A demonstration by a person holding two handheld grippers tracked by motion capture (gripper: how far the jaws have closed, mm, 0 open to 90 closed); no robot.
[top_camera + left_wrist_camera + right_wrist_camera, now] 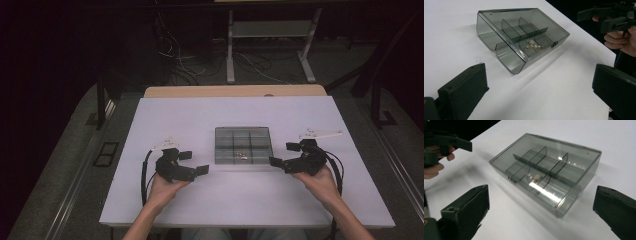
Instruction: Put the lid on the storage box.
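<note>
A white table (165,200) is carrying one thing: a smoky clear plastic box (243,145) sitting flat near the middle, lid closed, dividers splitting the inside into compartments. It is looking like a light, rigid, thin-walled piece, smooth and likely slippery under hard jaws, and prone to skating on the bare tabletop if pushed from one side. The short end walls, or the front edge by the small latch (554,45), are looking like the best places to pinch; squeezing the broad lid would probably flex it. A few small pale bits (533,46), maybe beads or screws, are lying loose in one front compartment and would likely rattle about if the box tips. The left gripper (194,162) is hovering beside the box's left end, jaws spread wide, holding nothing and touching nothing. The right gripper (285,155) is mirroring it at the right end, equally wide and empty.
</note>
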